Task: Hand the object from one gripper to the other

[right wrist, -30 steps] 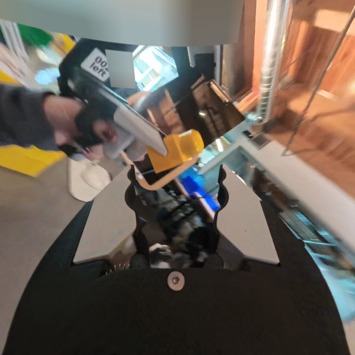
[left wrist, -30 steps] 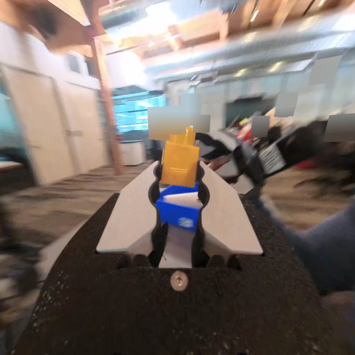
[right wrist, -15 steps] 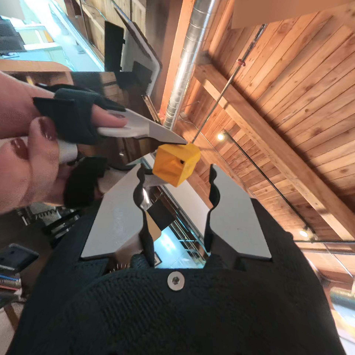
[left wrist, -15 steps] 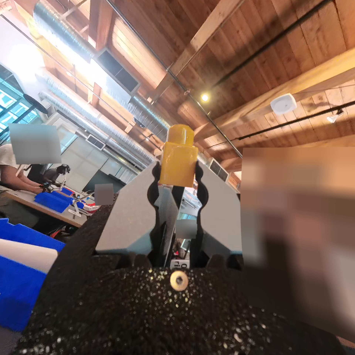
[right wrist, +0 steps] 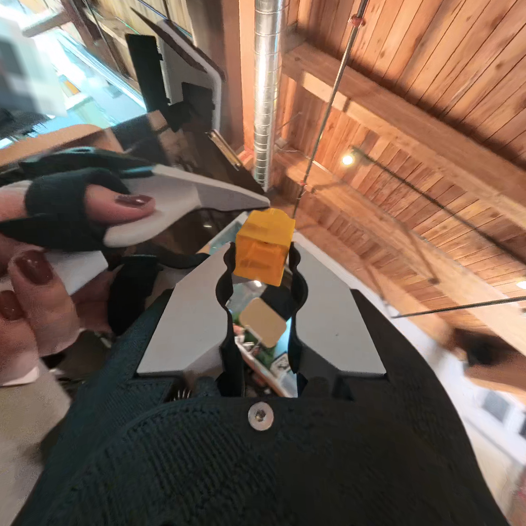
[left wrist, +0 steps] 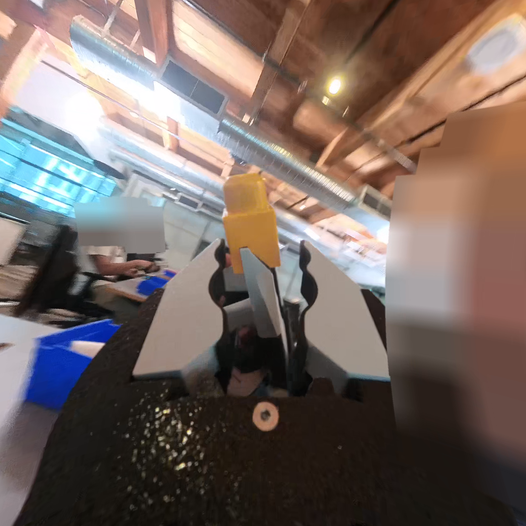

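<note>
The object is a yellow plastic block (right wrist: 263, 250) with a round stud on top. My right gripper (right wrist: 262, 247) is shut on it, with the block clamped between the fingertips. In the left wrist view the block (left wrist: 250, 225) stands just beyond my left gripper (left wrist: 262, 244), whose jaws stand wide apart and do not touch it. The right gripper's grey fingers (left wrist: 262, 290) reach up between them to the block. In the right wrist view one left gripper finger (right wrist: 216, 193) hangs just above and left of the block, apart from it.
A hand in a black fingerless glove (right wrist: 57, 199) holds the left gripper. A blue bin (left wrist: 57, 367) sits on a white table (left wrist: 11, 355) at lower left. A person sits at a desk (left wrist: 99, 264) behind. Wooden ceiling and a metal duct (right wrist: 263, 85) are overhead.
The left gripper, shut on the yellow block before, has opened and let it go. The right gripper, open around the block half a second ago, has shut on it.
</note>
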### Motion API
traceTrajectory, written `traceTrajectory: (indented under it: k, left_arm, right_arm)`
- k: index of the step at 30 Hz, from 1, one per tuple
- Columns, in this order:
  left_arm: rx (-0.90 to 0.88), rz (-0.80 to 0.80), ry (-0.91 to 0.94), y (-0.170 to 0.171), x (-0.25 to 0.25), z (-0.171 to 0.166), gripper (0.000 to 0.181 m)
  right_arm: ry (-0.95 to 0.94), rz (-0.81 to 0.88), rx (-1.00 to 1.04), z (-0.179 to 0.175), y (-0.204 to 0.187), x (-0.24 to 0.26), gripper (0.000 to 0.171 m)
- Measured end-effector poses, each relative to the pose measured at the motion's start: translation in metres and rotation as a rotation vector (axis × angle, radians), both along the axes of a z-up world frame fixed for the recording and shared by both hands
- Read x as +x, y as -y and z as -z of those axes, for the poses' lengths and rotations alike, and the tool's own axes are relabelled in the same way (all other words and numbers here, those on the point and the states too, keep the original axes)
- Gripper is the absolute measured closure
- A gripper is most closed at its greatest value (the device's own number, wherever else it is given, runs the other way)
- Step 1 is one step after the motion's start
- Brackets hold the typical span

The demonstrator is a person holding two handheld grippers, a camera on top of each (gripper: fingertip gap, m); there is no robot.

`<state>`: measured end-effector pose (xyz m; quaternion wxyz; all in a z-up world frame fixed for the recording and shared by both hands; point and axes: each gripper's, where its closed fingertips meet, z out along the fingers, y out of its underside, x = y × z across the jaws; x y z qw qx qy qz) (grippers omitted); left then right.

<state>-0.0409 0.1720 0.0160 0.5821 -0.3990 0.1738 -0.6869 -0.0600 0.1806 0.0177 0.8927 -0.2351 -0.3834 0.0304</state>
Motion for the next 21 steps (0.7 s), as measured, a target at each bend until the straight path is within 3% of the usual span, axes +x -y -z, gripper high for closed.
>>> traceTrajectory:
  k: [1,6,9,12,15,20,21]
  left_arm:
    - [0.056,-0.069,-0.061,0.002,0.0,0.001,0.126]
    - [0.374,-0.614,-0.461,-0.006,-0.013,0.012,0.092]
    - [0.671,-0.966,-0.801,-0.01,-0.017,0.028,0.09]
    - [1.021,-1.216,-1.076,-0.01,-0.008,0.043,0.093]
    - [1.098,-1.238,-1.196,-0.017,0.004,0.055,0.098]
    - [1.23,-1.197,-1.204,-0.006,0.019,0.061,0.147]
    - [1.228,-1.2,-1.207,-0.007,0.019,0.06,0.147]
  right_arm:
    - [0.008,-0.044,-0.044,0.001,-0.002,0.0,0.136]
    - [0.08,-0.351,-0.413,0.011,-0.014,0.001,0.135]
    - [0.168,-0.565,-0.707,0.027,-0.017,0.002,0.135]
    - [0.237,-0.841,-0.966,0.038,-0.006,0.007,0.135]
    - [0.336,-1.026,-1.143,0.05,0.008,0.015,0.136]
    - [0.445,-0.993,-1.173,0.066,0.014,0.018,0.136]
    - [0.443,-0.99,-1.163,0.065,0.015,0.019,0.136]
